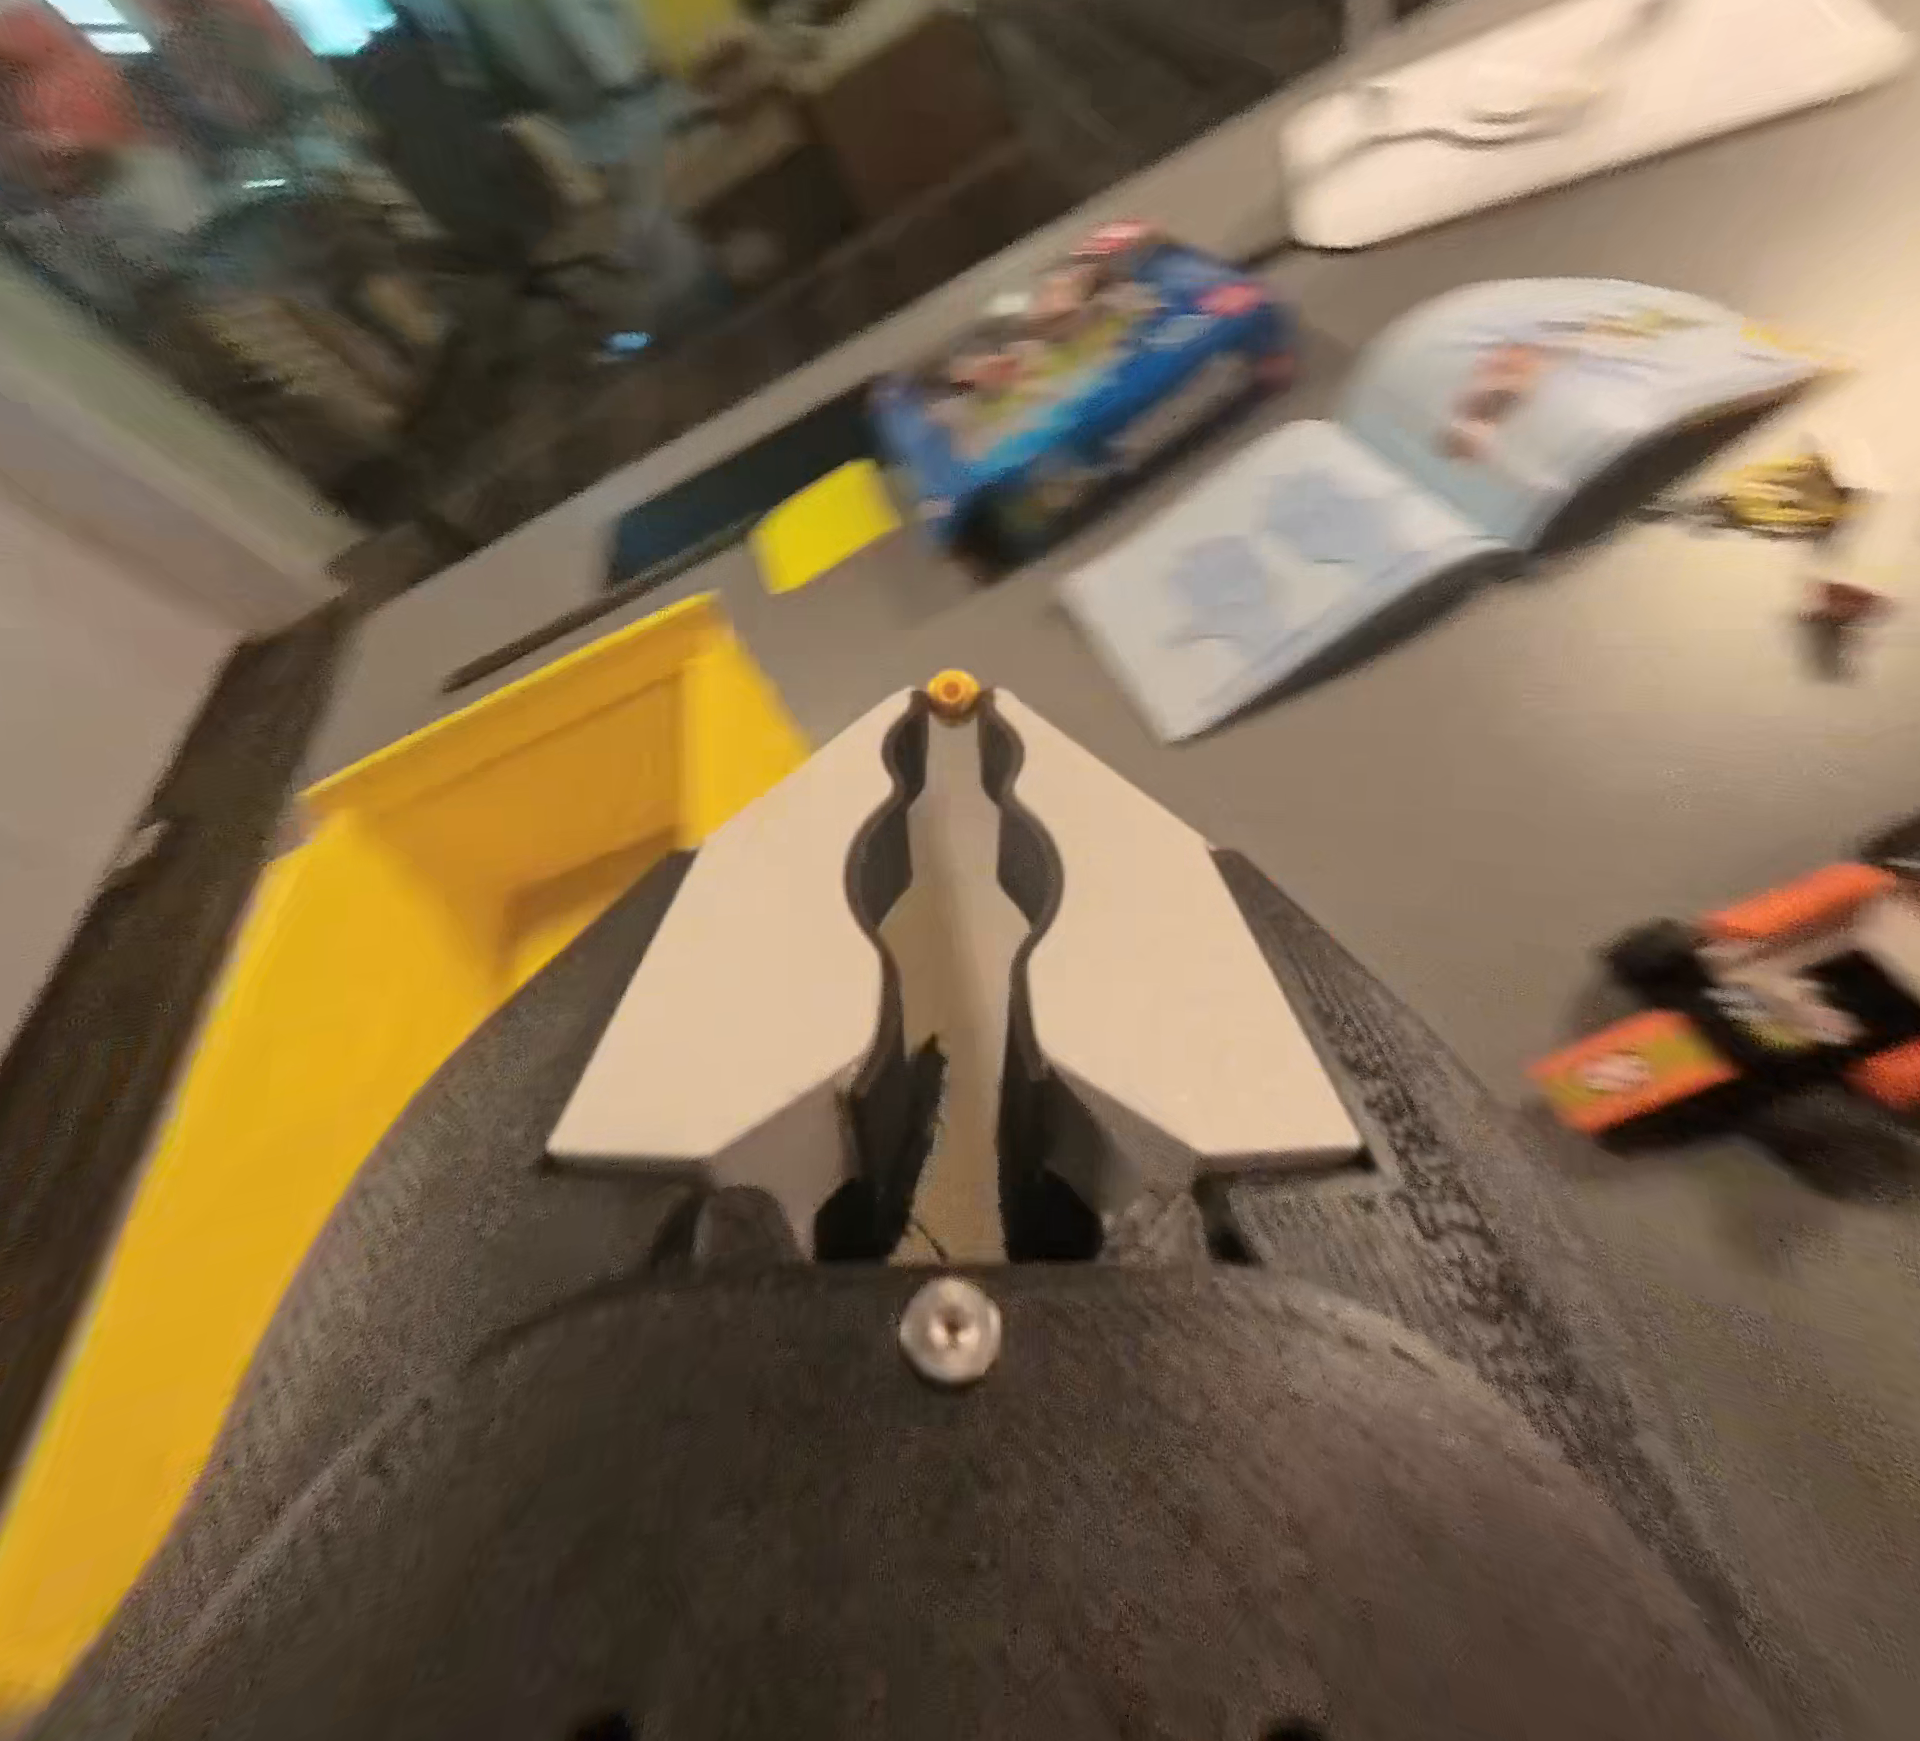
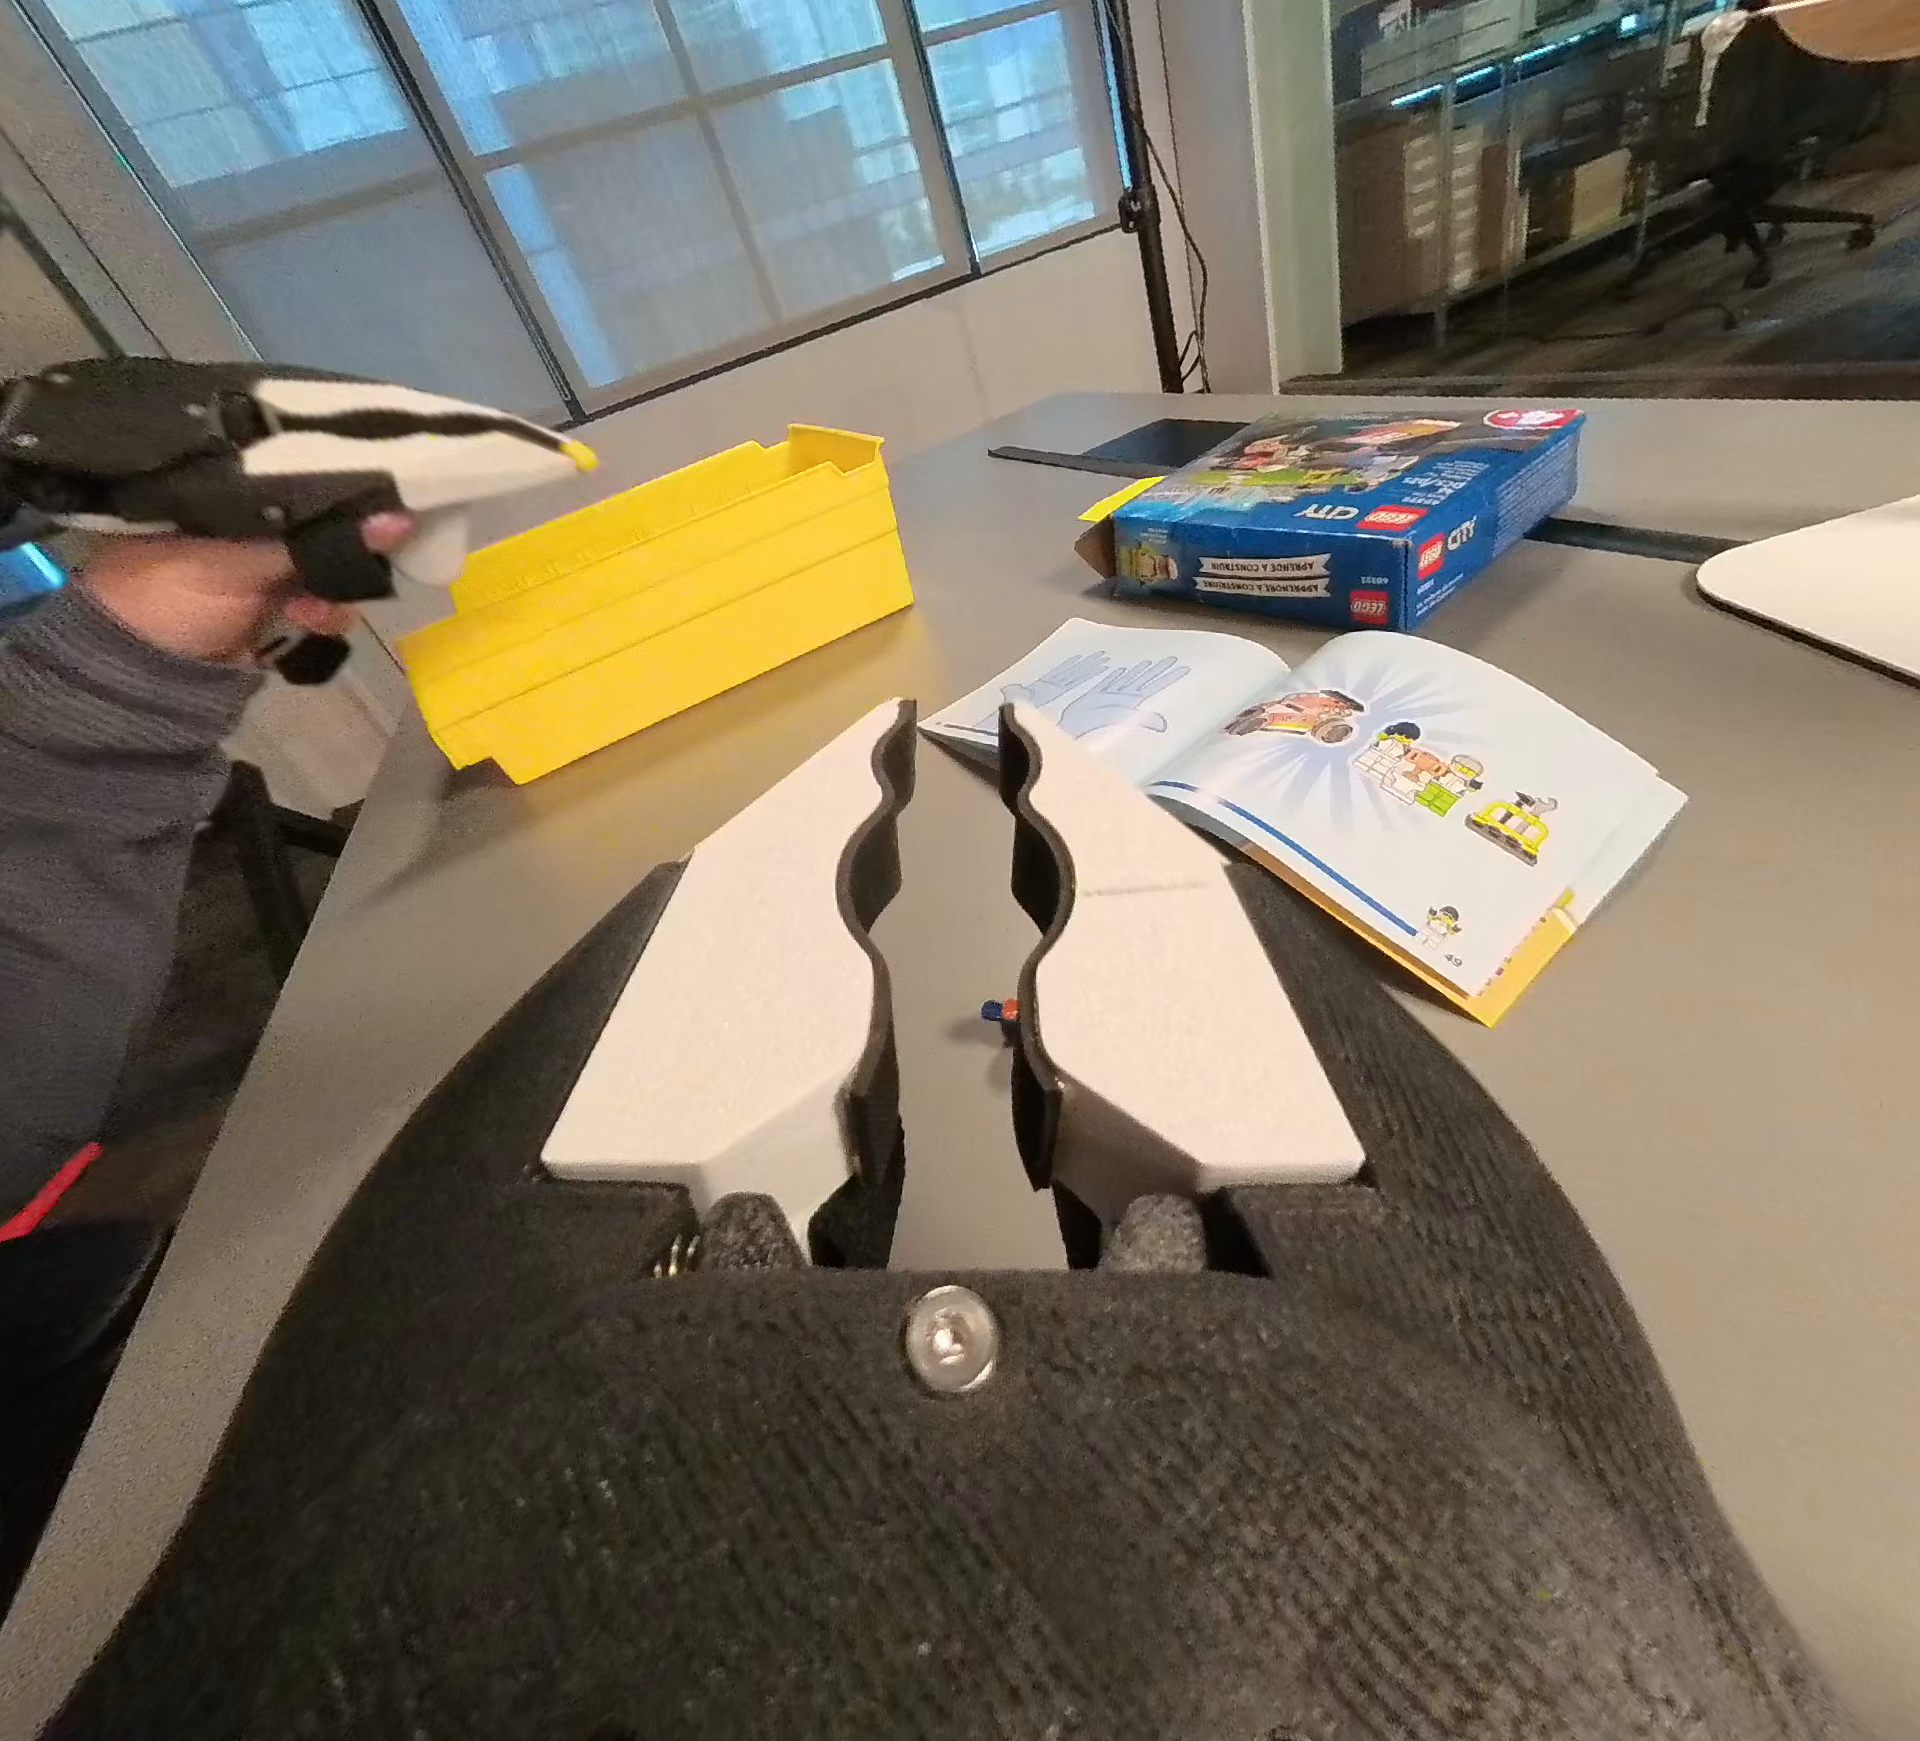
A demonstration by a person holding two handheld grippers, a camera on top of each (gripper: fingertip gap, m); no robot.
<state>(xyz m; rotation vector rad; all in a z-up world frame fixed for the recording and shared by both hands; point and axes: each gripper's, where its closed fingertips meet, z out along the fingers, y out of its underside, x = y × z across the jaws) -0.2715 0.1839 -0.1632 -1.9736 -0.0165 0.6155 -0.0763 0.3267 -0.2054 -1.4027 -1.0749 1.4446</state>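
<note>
My left gripper [image 1: 948,702] is shut on a small round yellow-orange toy piece [image 1: 948,689], pinched at the very fingertips. It is held in the air beside a yellow plastic bin [image 1: 468,860]; the view is motion-blurred. The right wrist view shows this gripper [image 2: 577,455] at the left, above the bin [image 2: 665,590], with a yellow speck at its tip. My right gripper [image 2: 956,709] is open with nothing between the pads, low over the grey table [image 2: 623,860]. A tiny blue and red piece [image 2: 995,1009] lies on the table below its fingers.
An open instruction booklet [image 2: 1351,777] lies right of my right gripper, with a blue toy box [image 2: 1351,507] behind it. A white object [image 2: 1818,579] sits at the far right. The left wrist view shows an orange and black thing [image 1: 1766,995] and a small yellow-black model [image 1: 1766,496]. There is about 25 cm between the tips of the two grippers.
</note>
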